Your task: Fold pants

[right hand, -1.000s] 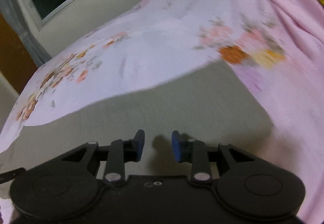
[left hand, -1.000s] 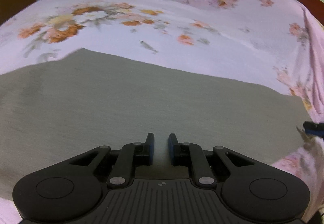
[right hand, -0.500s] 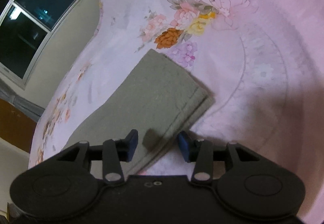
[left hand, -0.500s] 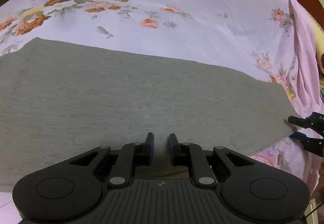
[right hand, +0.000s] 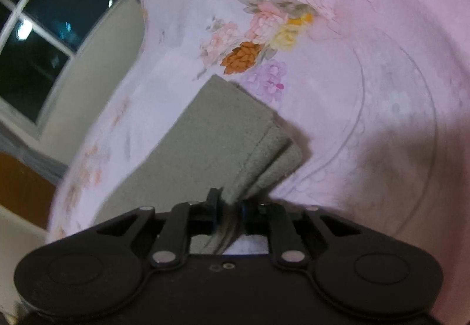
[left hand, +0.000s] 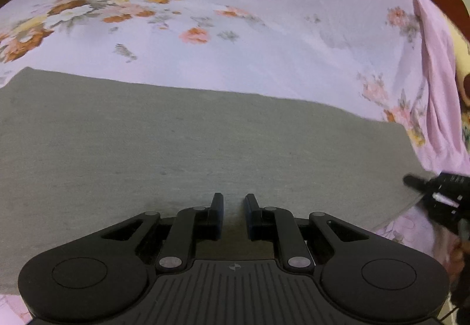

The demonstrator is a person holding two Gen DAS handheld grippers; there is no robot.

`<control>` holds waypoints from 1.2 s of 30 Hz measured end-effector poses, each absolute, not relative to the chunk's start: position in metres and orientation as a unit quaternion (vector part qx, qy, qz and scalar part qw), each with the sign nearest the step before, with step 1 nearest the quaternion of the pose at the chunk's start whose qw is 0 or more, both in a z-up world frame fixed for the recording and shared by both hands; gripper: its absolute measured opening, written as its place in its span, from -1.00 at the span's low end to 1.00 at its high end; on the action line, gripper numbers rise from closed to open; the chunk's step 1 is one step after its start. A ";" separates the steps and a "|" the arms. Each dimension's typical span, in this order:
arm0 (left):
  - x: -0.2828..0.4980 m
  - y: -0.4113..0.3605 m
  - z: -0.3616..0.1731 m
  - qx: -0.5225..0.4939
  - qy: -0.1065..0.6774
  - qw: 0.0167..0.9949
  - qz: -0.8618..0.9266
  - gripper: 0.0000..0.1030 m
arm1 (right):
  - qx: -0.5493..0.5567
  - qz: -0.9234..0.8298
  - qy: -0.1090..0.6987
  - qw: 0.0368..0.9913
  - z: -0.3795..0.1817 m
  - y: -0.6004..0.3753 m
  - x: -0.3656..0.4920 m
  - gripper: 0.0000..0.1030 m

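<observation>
Both grippers are matt black plastic of the same build. On the left gripper (left hand: pixel 233 204), two short upright fingers (left hand: pixel 218 203) carry dark blue pads on their inner faces. Each finger sits on a straight link arm with a round silver pivot screw at its lower end and a smaller one near the top. Outer arms have triangular cut-outs. Two broad rounded lobes flank the body, each with a shallow circular recess. The middle plate is ribbed lengthwise and bears a small round crosshair mark. The right gripper (right hand: pixel 230 204) has a smooth middle plate with two tiny screw holes
</observation>
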State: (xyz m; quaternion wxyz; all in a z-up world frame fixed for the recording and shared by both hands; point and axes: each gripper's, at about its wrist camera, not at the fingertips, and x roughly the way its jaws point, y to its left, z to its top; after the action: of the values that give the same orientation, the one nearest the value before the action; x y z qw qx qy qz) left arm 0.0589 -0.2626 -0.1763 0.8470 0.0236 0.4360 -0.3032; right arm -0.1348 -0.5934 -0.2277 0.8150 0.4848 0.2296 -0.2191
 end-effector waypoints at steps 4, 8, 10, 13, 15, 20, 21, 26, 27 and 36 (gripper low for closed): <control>0.059 -0.270 -0.189 0.037 0.436 0.850 -0.294 -0.73 | 0.482 -0.220 0.231 0.816 -0.230 -0.595 -0.134 -0.77; 0.062 -0.269 -0.190 0.028 0.443 0.847 -0.293 -0.73 | 0.411 -0.233 0.267 0.840 -0.219 -0.585 -0.123 -0.81; 0.063 -0.267 -0.189 0.019 0.447 0.845 -0.292 -0.73 | 0.372 -0.258 0.272 0.849 -0.206 -0.578 -0.121 -0.53; 0.060 -0.269 -0.189 0.028 0.443 0.846 -0.293 -0.73 | 0.316 -0.289 0.248 0.869 -0.184 -0.566 -0.129 -0.32; 0.061 -0.270 -0.189 0.030 0.443 0.847 -0.292 -0.73 | 0.321 -0.277 0.262 0.867 -0.183 -0.569 -0.128 -0.22; 0.060 -0.267 -0.188 0.025 0.447 0.845 -0.293 -0.73 | 0.406 -0.279 0.262 0.830 -0.206 -0.585 -0.143 -0.08; 0.060 -0.267 -0.187 0.027 0.447 0.845 -0.293 -0.73 | 0.407 -0.276 0.260 0.831 -0.207 -0.583 -0.144 -0.03; 0.061 -0.271 -0.187 0.031 0.445 0.847 -0.287 -0.73 | 0.447 -0.255 0.235 0.825 -0.217 -0.585 -0.139 0.08; 0.061 -0.271 -0.187 0.032 0.445 0.848 -0.286 -0.73 | 0.456 -0.250 0.229 0.823 -0.220 -0.588 -0.136 -0.03; 0.057 -0.278 -0.187 0.053 0.436 0.853 -0.282 -0.73 | 0.476 -0.236 0.223 0.817 -0.232 -0.594 -0.127 -0.82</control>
State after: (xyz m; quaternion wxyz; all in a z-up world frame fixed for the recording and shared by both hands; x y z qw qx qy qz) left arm 0.0571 -0.2784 -0.1874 0.8529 0.0529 0.4364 -0.2818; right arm -0.1267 -0.5936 -0.2321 0.8169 0.4764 0.2232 -0.2364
